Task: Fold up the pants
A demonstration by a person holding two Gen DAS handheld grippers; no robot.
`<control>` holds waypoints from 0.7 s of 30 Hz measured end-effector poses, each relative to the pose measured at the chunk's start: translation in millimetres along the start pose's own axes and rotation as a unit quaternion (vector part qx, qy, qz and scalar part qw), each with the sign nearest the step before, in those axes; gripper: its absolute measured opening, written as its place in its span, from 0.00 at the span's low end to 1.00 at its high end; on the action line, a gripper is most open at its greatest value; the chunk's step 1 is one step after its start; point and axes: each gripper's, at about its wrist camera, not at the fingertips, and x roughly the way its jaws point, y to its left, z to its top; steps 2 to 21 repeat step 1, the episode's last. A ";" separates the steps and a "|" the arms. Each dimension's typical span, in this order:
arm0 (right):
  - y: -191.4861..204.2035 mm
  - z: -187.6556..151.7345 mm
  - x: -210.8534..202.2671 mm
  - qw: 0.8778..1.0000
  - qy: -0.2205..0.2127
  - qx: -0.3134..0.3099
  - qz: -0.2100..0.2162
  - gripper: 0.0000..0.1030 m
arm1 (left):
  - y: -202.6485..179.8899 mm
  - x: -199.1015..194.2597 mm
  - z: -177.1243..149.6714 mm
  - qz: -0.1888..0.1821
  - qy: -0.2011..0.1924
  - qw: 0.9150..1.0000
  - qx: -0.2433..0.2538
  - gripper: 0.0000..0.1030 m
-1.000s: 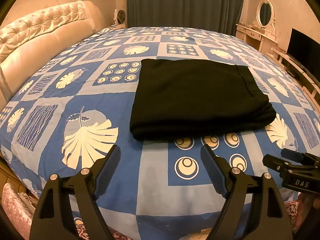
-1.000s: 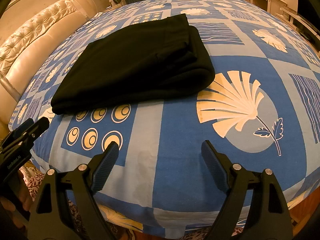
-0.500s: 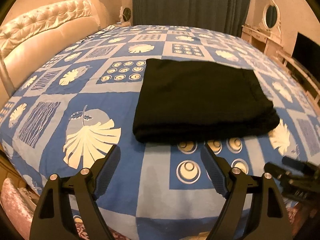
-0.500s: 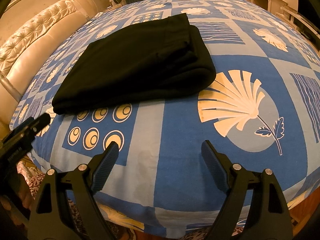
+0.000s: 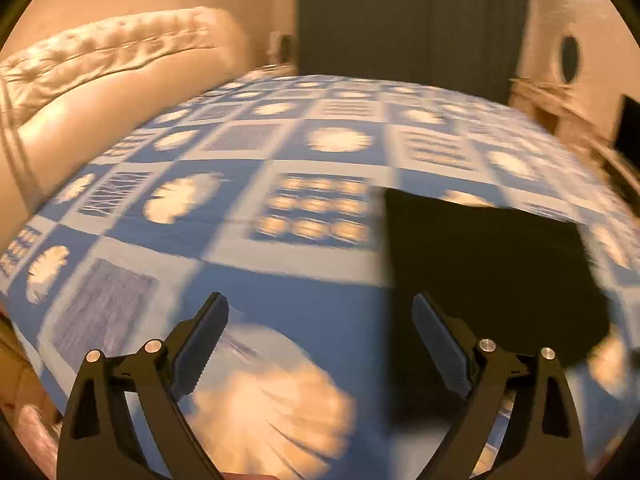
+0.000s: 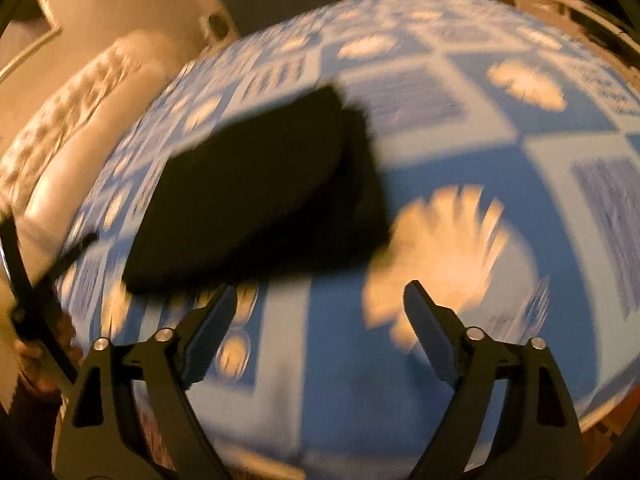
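Observation:
The black pants [image 5: 492, 276] lie folded into a flat rectangle on the blue patterned bed cover [image 5: 280, 256]. In the left wrist view they sit right of centre, behind the right finger. In the right wrist view the pants [image 6: 260, 200] lie left of centre, just beyond the left finger. My left gripper [image 5: 320, 320] is open and empty above the cover, left of the pants. My right gripper [image 6: 320, 312] is open and empty above the cover [image 6: 460, 152], near the pants' front edge. Both views are blurred by motion.
A padded cream headboard [image 5: 92, 76] runs along the left side of the bed. Dark curtains [image 5: 412, 20] hang behind the bed. A dresser with an oval mirror [image 5: 568, 60] stands at the back right. The other gripper's black frame [image 6: 28, 288] shows at the left edge.
Both grippers have swung fast, and the views are blurred. The left view has turned left, so the pants have slid to the right. The right view has shifted, with the pants now nearer its fingers.

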 end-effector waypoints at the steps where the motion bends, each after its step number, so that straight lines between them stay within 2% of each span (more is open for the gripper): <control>1: -7.9 15.2 1.8 1.000 -0.015 0.006 -0.009 0.88 | 12.8 15.8 6.8 0.019 0.003 1.000 -0.004 0.89; 21: -7.9 15.2 1.8 1.000 -0.015 0.006 -0.009 0.88 | 12.8 15.8 6.8 0.019 0.003 1.000 -0.004 0.89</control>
